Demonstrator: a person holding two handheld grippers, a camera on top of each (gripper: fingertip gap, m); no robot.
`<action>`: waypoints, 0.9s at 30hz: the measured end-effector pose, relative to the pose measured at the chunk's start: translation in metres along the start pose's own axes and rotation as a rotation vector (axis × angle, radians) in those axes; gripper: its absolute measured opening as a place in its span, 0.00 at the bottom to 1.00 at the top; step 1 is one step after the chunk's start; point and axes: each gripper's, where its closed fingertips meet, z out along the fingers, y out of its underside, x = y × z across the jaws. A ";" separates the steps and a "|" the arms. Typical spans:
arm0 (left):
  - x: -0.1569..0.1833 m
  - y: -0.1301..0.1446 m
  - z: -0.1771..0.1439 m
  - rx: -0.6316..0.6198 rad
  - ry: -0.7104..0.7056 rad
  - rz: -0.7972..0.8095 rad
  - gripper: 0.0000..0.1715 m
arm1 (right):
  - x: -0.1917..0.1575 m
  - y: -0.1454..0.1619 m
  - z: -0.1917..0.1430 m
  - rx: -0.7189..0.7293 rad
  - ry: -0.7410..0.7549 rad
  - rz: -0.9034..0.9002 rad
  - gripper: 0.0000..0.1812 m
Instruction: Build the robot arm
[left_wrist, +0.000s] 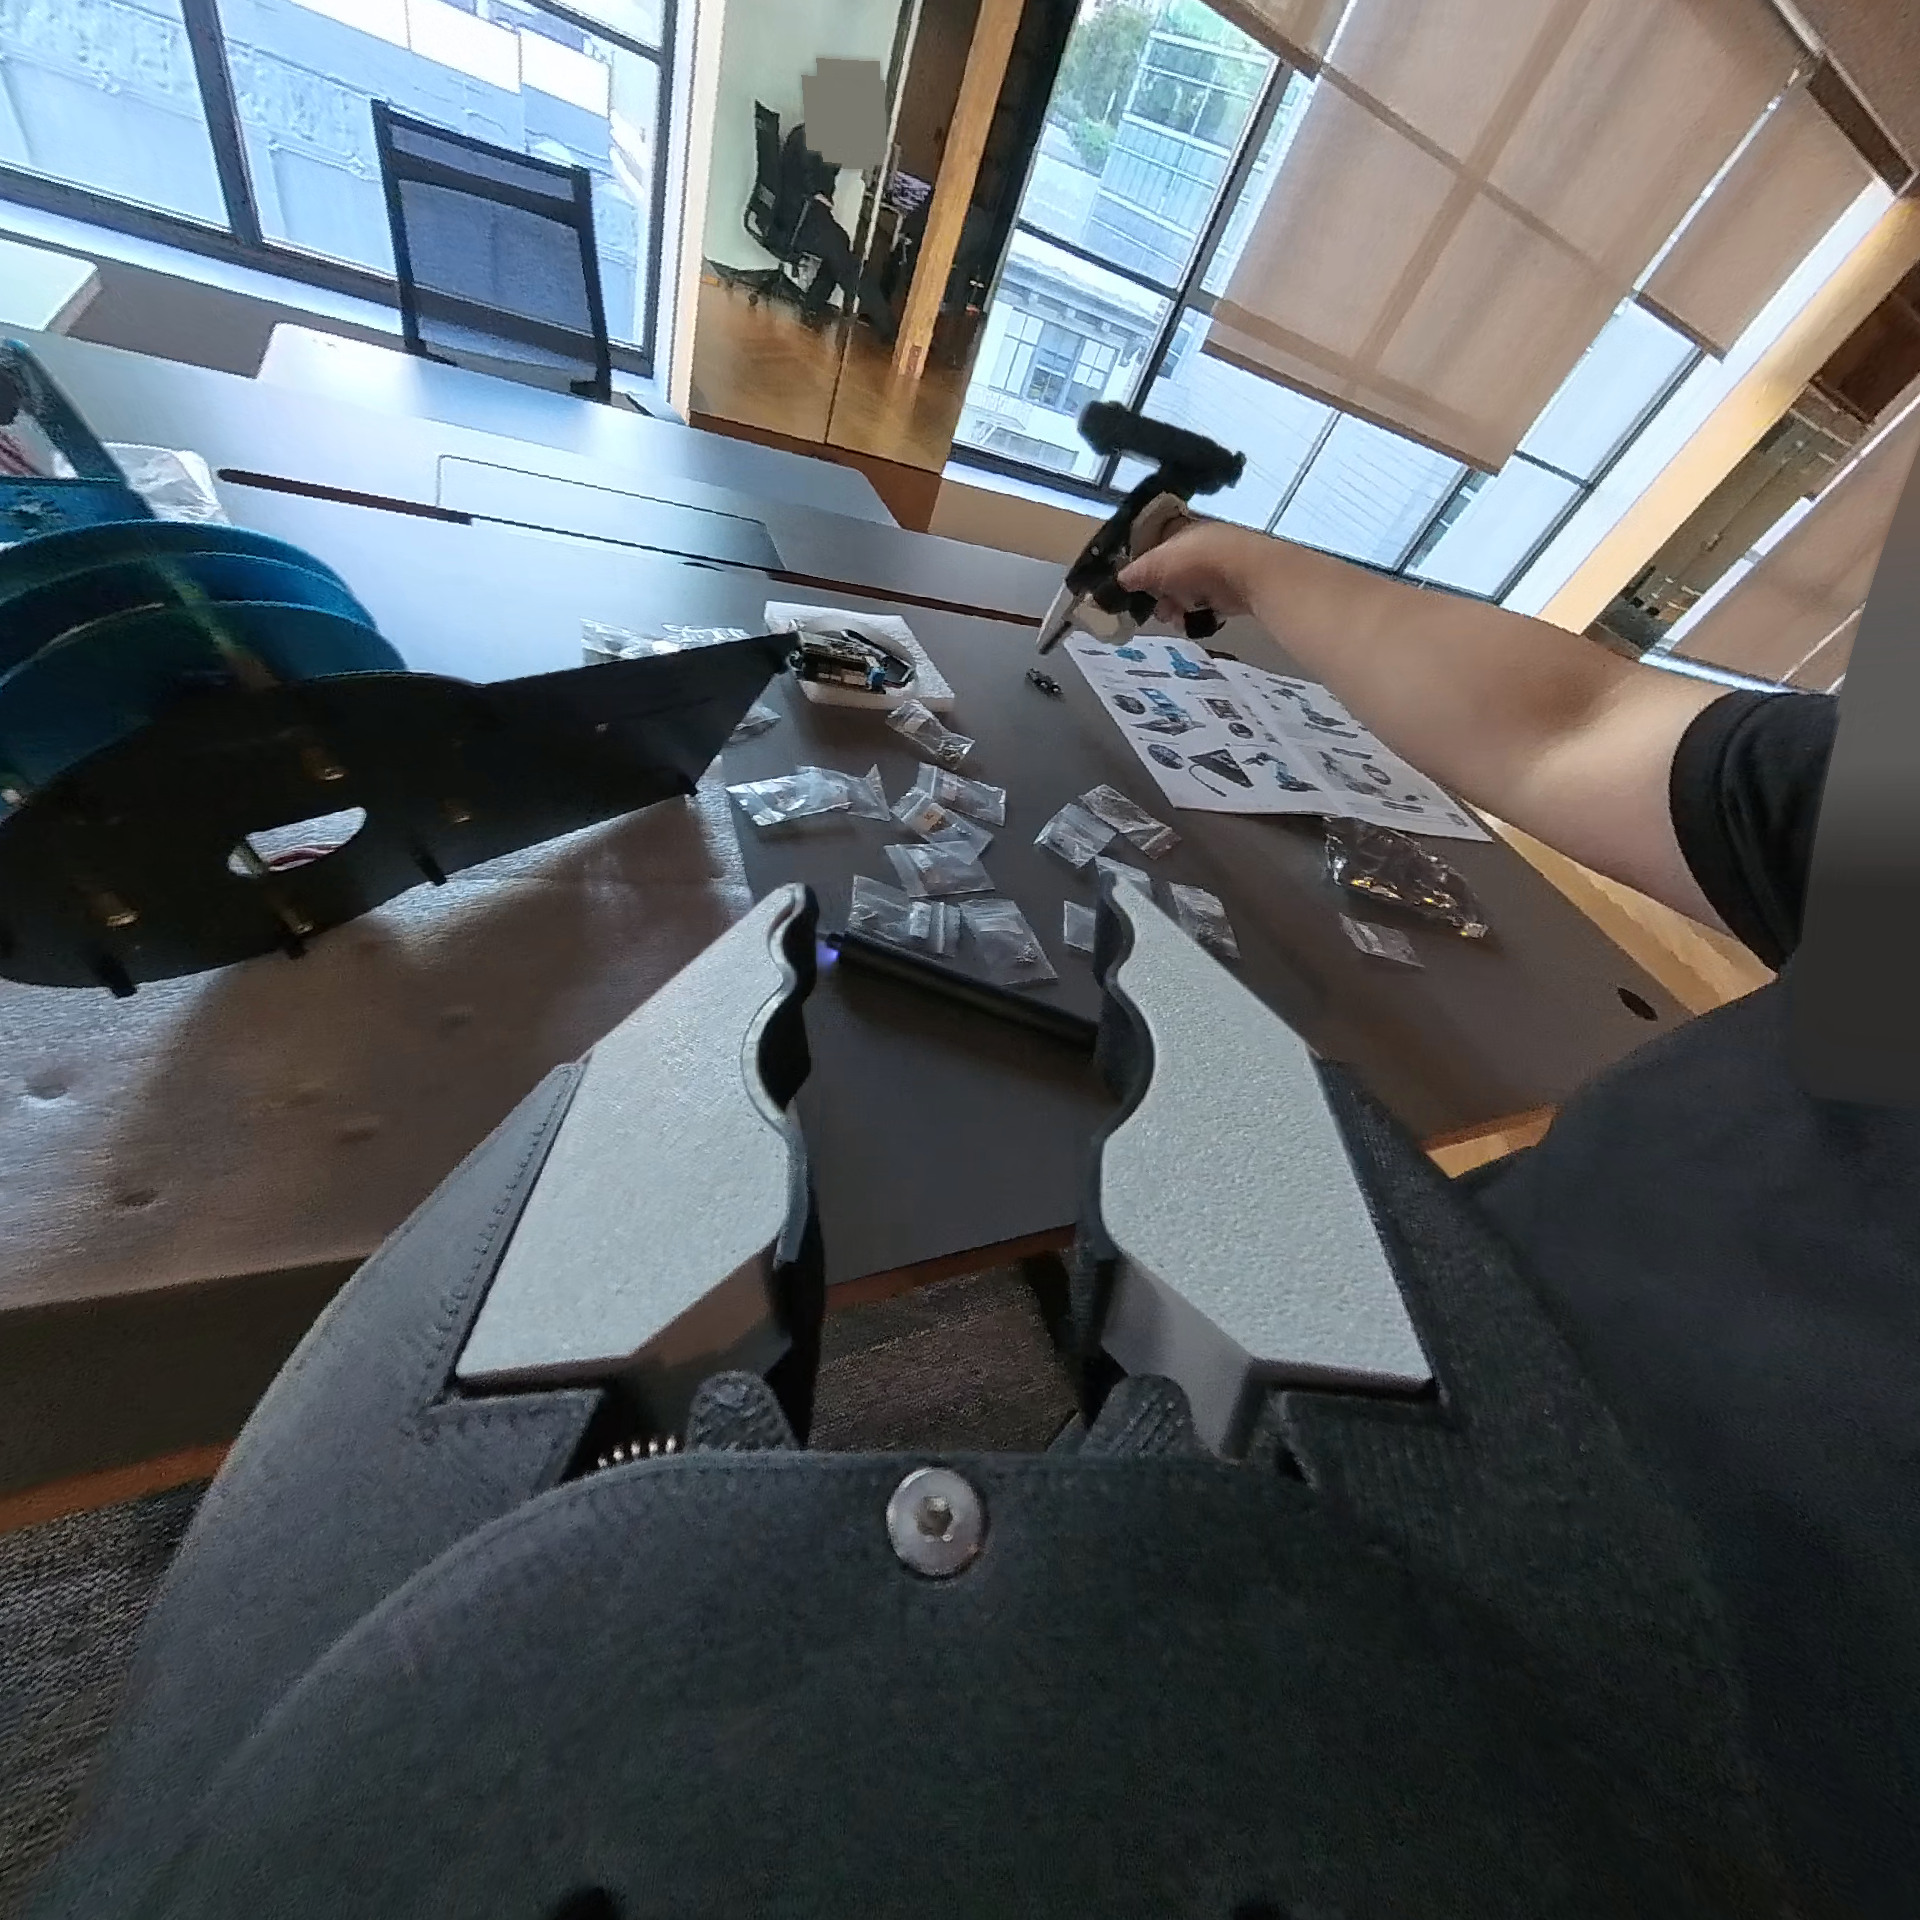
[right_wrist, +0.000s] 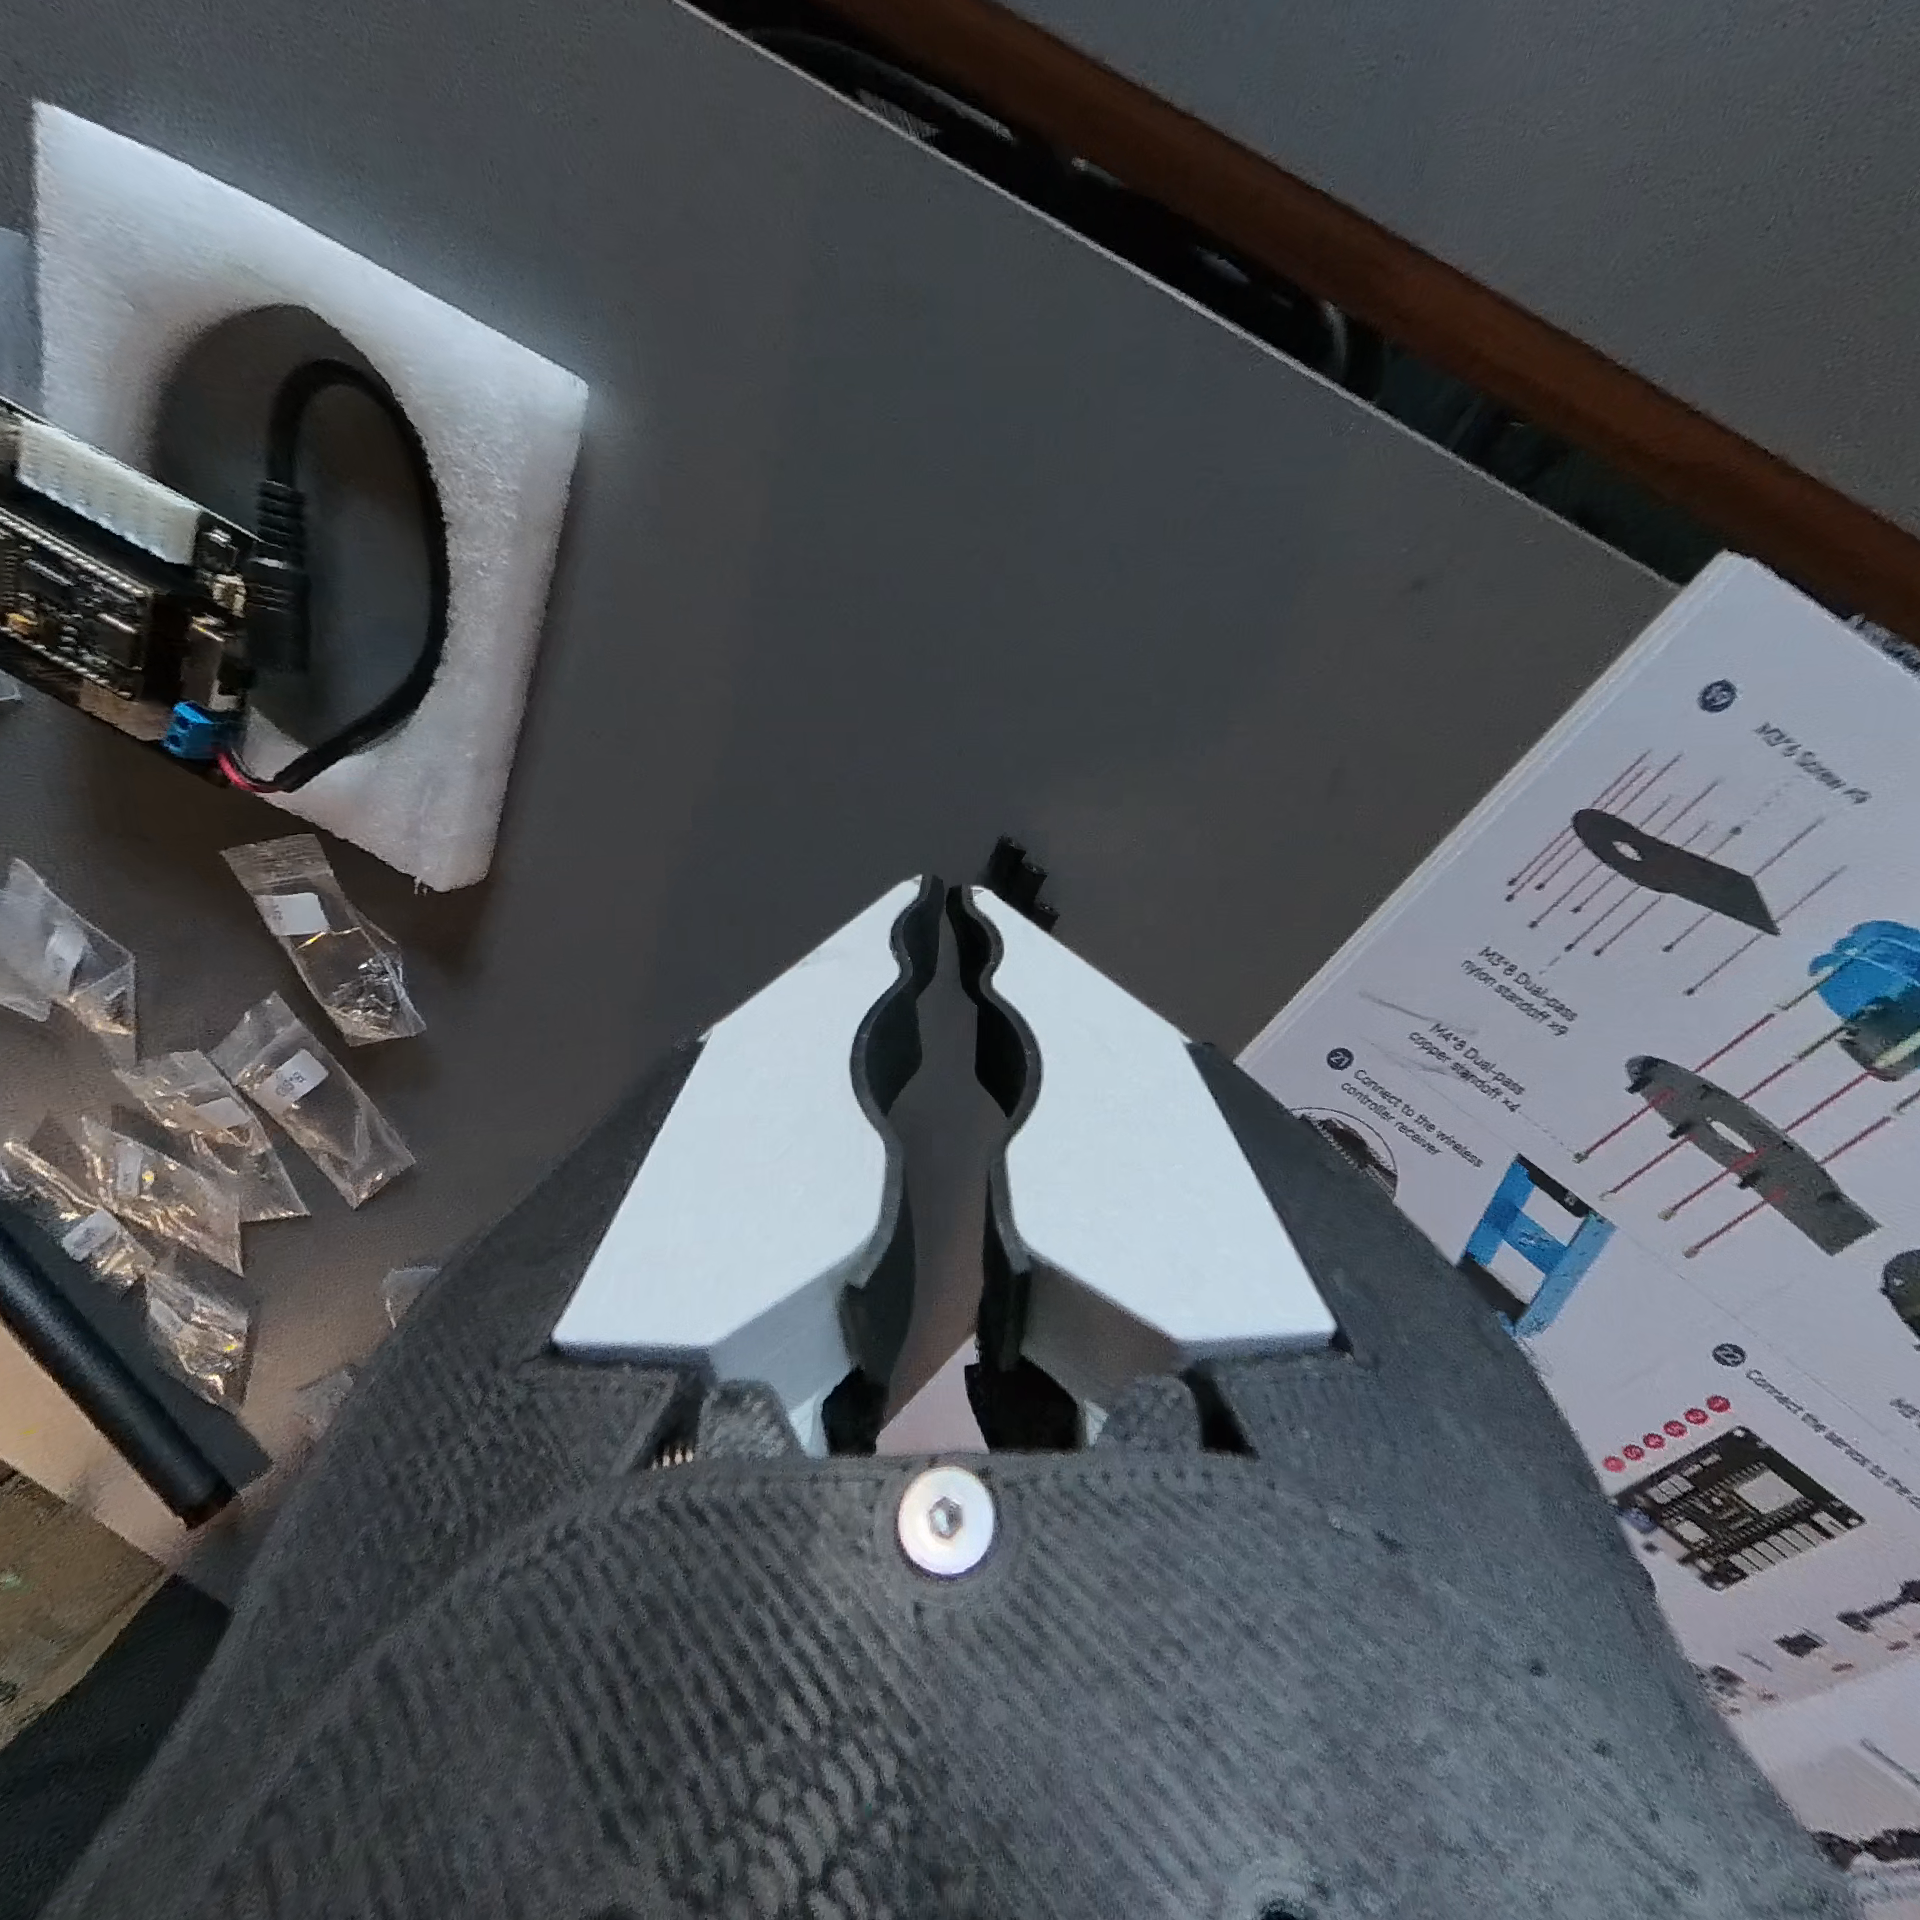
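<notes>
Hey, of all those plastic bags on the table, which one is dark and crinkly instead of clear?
The dark crumpled bag at the right end of the scatter, just below the instruction sheet. The other small bags are clear and flat.

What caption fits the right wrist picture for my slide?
Nearly shut right gripper poised beside small black parts on the grey table, between a foam-cradled circuit board and an instruction sheet.
</notes>
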 end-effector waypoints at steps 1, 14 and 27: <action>-0.004 -0.001 0.000 -0.002 -0.001 -0.005 0.30 | 0.002 0.003 0.003 -0.021 0.013 0.003 0.02; -0.025 -0.001 0.019 -0.045 0.058 -0.022 0.31 | 0.010 -0.001 0.013 -0.048 0.128 -0.028 0.05; -0.037 -0.003 0.028 -0.051 0.073 -0.036 0.30 | -0.003 -0.001 0.022 -0.068 0.081 -0.070 0.05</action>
